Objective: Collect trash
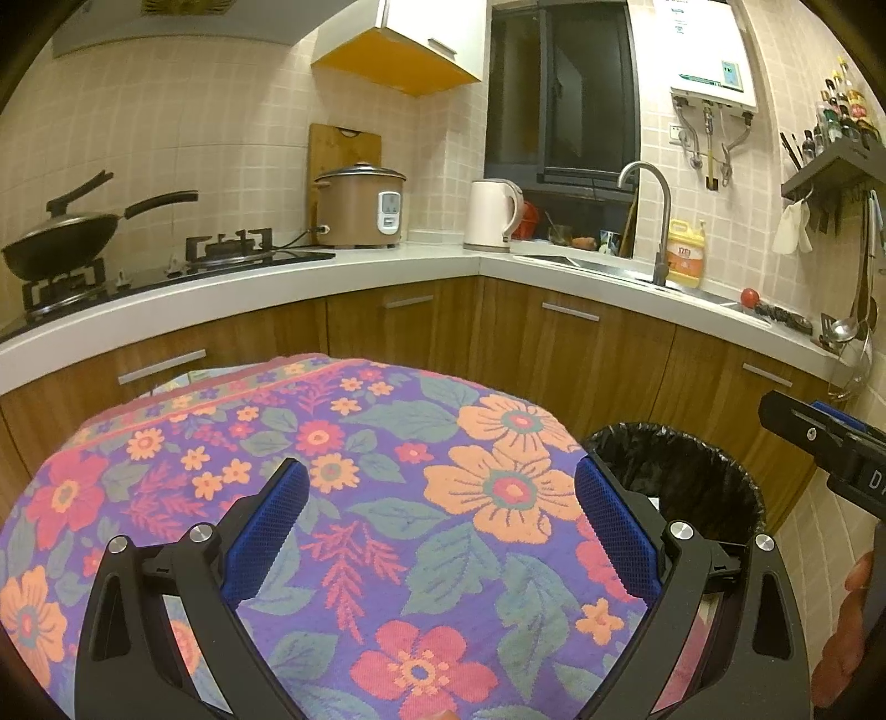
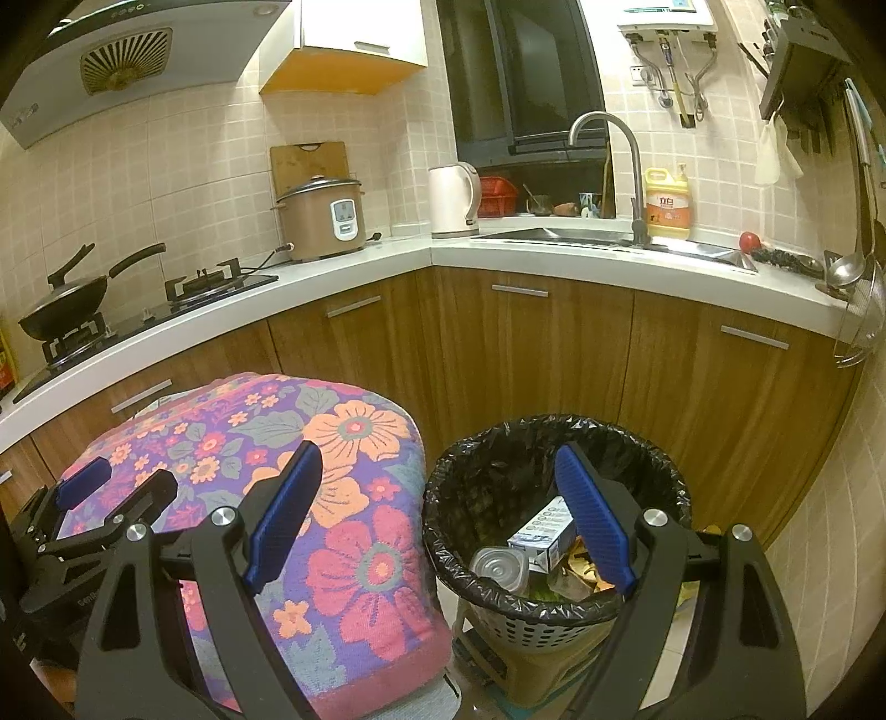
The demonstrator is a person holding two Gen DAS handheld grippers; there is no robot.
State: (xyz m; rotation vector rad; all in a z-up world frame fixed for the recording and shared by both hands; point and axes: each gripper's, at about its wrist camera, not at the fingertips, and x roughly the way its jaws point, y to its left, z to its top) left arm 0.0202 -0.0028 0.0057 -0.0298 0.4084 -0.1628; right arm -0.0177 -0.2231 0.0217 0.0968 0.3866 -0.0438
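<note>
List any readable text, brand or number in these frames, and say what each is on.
"立白": label of the yellow detergent jug beside the sink faucet.
Water heater panel print: too blurred.
Rice cooker panel: unreadable.
Carton in the trash bin: print too small.

A rice cooker [image 2: 323,217], white kettle [image 2: 453,200] and yellow detergent bottle [image 2: 668,206] line the kitchen counter [image 2: 554,255] ahead of the tool; a wok [image 2: 65,306] sits far left.
</note>
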